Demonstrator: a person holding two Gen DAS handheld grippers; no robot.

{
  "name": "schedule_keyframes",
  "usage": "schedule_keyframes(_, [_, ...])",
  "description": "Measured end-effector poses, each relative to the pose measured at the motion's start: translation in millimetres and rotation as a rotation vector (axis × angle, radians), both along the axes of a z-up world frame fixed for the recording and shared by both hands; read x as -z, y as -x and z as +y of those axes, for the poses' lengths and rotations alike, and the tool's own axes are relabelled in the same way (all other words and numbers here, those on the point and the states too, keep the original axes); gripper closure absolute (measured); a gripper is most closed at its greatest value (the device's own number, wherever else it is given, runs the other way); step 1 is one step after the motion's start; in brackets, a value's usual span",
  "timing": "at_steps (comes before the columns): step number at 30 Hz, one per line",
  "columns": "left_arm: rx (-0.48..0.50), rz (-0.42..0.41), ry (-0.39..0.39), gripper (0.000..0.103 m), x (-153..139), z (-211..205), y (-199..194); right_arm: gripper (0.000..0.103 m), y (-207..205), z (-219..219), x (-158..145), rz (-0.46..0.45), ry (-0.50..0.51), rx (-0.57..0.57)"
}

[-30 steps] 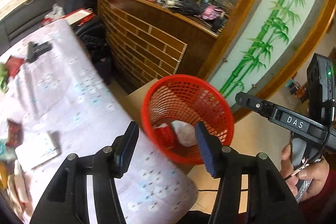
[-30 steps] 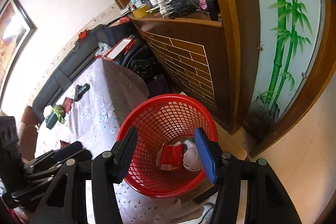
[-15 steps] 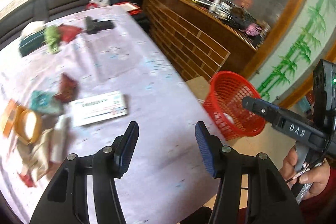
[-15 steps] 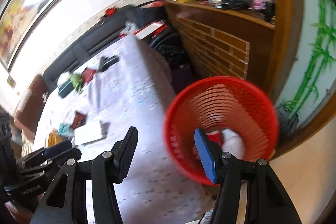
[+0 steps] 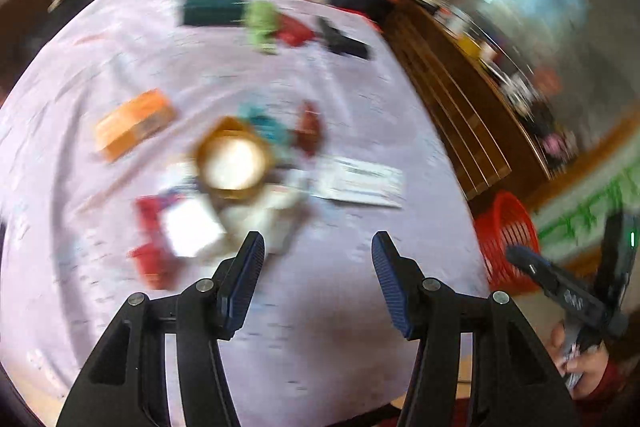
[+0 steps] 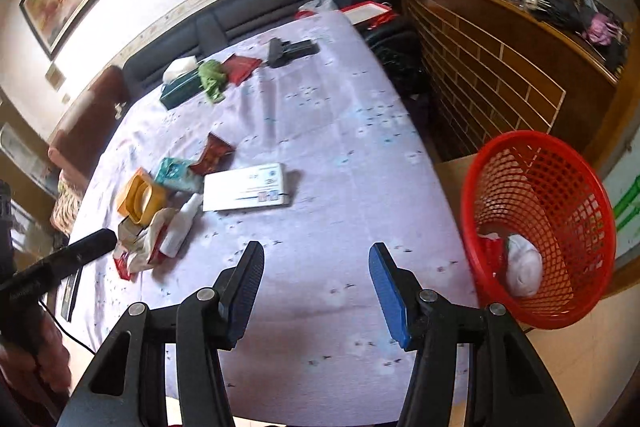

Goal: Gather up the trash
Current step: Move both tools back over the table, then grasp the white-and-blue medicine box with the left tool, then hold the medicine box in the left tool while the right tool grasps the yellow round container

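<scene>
Left wrist view, heavily blurred. Left gripper (image 5: 316, 247) sits bottom centre, jaws apart w/ nothing between them, only bare tablecloth (image 5: 340, 307) under the gap. Above the jaws, centre-left of frame, a heap of trash: a yellow-rimmed round container (image 5: 234, 163), a red wrapper (image 5: 150, 255) lower left of it, an orange box (image 5: 134, 123) further up-left. A white flat box (image 5: 360, 183) lies right of centre. Too smeared to tell which bits of the heap touch. Red basket (image 5: 506, 239) shows at the right edge, off the table, partly behind the right gripper's body, which sits in the lower right corner w/ a hand (image 5: 580, 363) on its handle.

Right wrist view, sharp. Right gripper (image 6: 316, 259) bottom centre, jaws apart & empty, cloth below. Basket (image 6: 536, 223) is at right of frame, beside the table edge, tilted toward the camera; inside it a white crumpled wad (image 6: 522, 265) and a red wrapper (image 6: 490, 247) side by side at the bottom. On the table, centre-left: white box (image 6: 244, 189), a white bottle (image 6: 182, 223) lying down just left of it, yellow container (image 6: 140, 201), teal packet (image 6: 176, 175), dark red snack bag (image 6: 212, 153) above. Crumpled wrappers (image 6: 138, 247) lie by the bottle's base. Far end, upper centre: tissue box (image 6: 180, 89), green cloth (image 6: 210, 77), red pouch (image 6: 240, 67), black tool (image 6: 288, 51). Left gripper's finger (image 6: 80, 251) pokes in from the left edge, near the wrappers; can't tell if it touches.
</scene>
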State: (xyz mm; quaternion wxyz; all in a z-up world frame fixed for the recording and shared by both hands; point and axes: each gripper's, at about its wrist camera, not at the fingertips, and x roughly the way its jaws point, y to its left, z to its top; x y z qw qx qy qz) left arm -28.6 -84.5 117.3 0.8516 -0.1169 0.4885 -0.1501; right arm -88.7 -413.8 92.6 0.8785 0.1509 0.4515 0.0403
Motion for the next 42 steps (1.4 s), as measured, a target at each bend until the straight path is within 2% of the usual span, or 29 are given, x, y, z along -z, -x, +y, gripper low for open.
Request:
schedule_keyframes(2, [-0.079, 0.044, 0.015, 0.049, 7.3, 32.2, -12.8, 0.044, 1.0, 5.6, -0.3, -0.001, 0.013, -0.009])
schedule_keyframes(4, [-0.123, 0.084, 0.048, 0.049, 16.8, 58.1, -29.0, 0.044, 0.6, 8.8, -0.5, 0.004, 0.021, -0.010])
schedule_keyframes(6, [-0.159, 0.112, 0.043, 0.051, 25.4, 71.1, -40.9, 0.044, 0.9, 8.7, -0.1, 0.009, 0.020, -0.002])
schedule_keyframes(8, [-0.139, 0.148, 0.062, 0.051, 36.0, 77.2, -55.1, 0.044, 1.1, 8.2, -0.1, 0.014, 0.023, 0.010])
schedule_keyframes(11, [-0.140, 0.191, 0.039, 0.053, 51.3, 76.5, -70.4, 0.044, 2.6, 5.9, -1.2, 0.011, 0.027, 0.030])
schedule_keyframes(13, [-0.130, 0.220, 0.011, 0.059, 61.8, 74.7, -80.2, 0.044, 4.1, 4.0, -1.8, 0.010, 0.026, 0.044])
schedule_keyframes(16, [-0.094, 0.241, 0.018, 0.059, 70.1, 68.4, -91.4, 0.044, 7.0, 0.7, -3.2, 0.007, 0.028, 0.067])
schedule_keyframes(22, [-0.074, 0.253, -0.032, 0.059, 80.8, 56.5, -109.1, 0.044, 12.0, -6.0, -2.7, 0.013, 0.022, 0.106])
schedule_keyframes(27, [-0.057, 0.233, -0.032, 0.059, 82.4, 59.5, -98.9, 0.044, 14.4, -2.9, -3.3, 0.012, 0.033, 0.104])
schedule_keyframes(30, [-0.051, 0.216, -0.064, 0.069, 84.6, 63.7, -90.4, 0.044, 13.8, -0.4, -0.9, 0.020, 0.029, 0.096])
schedule_keyframes(35, [-0.035, 0.185, -0.032, 0.069, 81.7, 72.3, -65.3, 0.044, 10.6, 7.2, 0.4, 0.020, 0.029, 0.071])
schedule_keyframes(40, [-0.011, 0.145, -0.047, 0.069, 72.6, 74.5, -34.3, 0.044, 5.0, 22.1, 3.7, 0.023, 0.027, 0.026])
schedule_keyframes(42, [0.000, 0.132, -0.076, 0.069, 71.0, 73.6, -23.0, 0.044, 2.0, 30.5, 4.8, 0.026, 0.026, 0.000])
